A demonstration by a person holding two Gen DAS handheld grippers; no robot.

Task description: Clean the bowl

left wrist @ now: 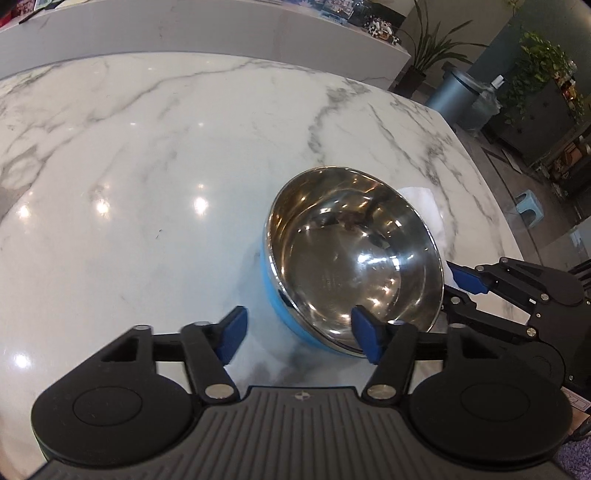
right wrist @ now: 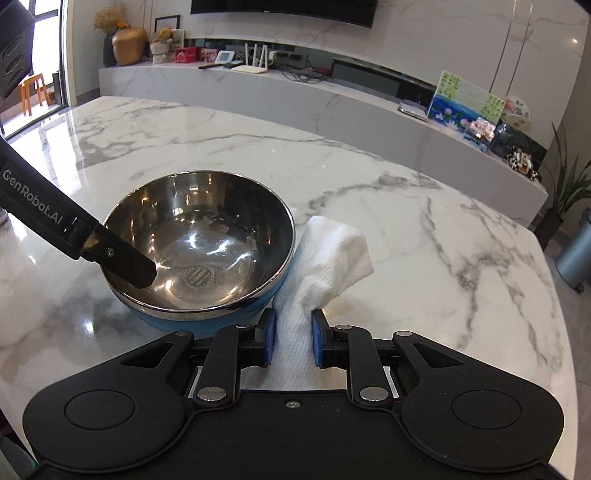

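While bowl [right wrist: 199, 243] sits mouth-up, right gripper [right wrist: 291, 338] pinches paper towel [right wrist: 332, 254] lengthwise.

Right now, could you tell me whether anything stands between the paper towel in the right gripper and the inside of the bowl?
Only the bowl's near rim. The right gripper holds the paper towel beside the bowl's outer wall. The left gripper straddles the opposite rim.

White grey-veined marble table [right wrist: 369, 206], glossy, ceiling-light glare spots. Behind it a long white marble sideboard [right wrist: 332, 107] with router [right wrist: 251, 66], gold vase [right wrist: 128, 45], painted picture [right wrist: 466, 105]. Dark TV [right wrist: 284, 11] on marble wall. Bright window at left, potted plants [left wrist: 430, 48], grey bin [left wrist: 456, 94], small blue stool [left wrist: 526, 206] on the floor.
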